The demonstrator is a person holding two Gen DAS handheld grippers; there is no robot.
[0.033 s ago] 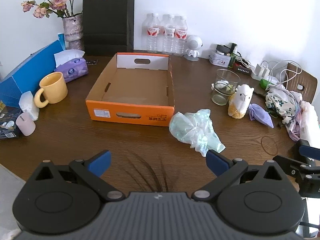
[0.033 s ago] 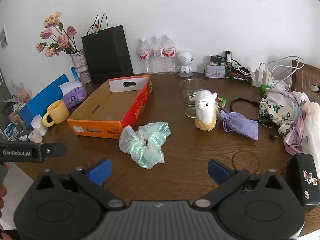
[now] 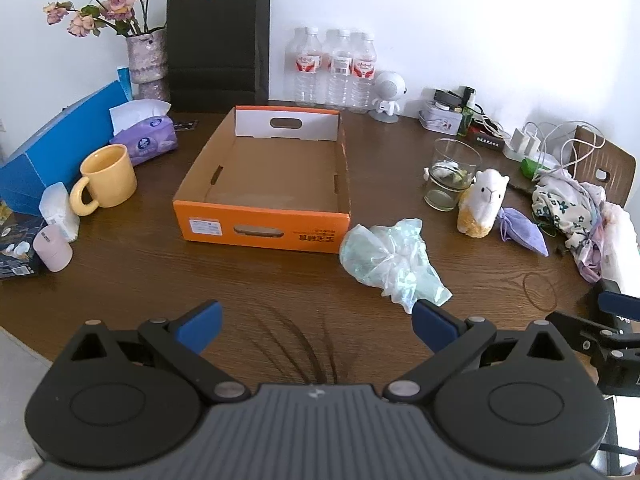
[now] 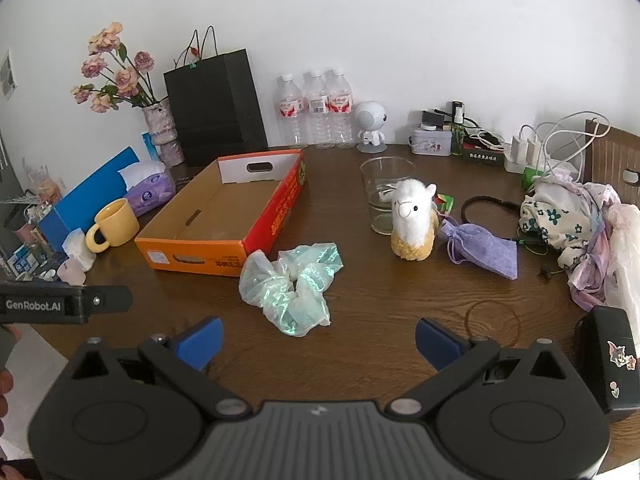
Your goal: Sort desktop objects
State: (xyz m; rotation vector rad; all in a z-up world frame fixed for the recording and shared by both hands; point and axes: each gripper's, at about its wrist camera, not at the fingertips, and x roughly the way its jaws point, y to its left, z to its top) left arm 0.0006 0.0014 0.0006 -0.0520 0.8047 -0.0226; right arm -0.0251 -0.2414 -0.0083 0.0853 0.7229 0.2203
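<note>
An empty orange cardboard box sits mid-table. A crumpled pale green plastic bag lies by its near right corner. A white and tan alpaca plush stands to the right, next to a glass and a purple drawstring pouch. My left gripper is open and empty above the near table edge. My right gripper is open and empty, just short of the bag.
A yellow mug, purple tissue pack, blue box and pink item stand left. A black bag, vase, water bottles, a robot figure and chargers line the back. Floral cloth, a hair tie and a black case lie right.
</note>
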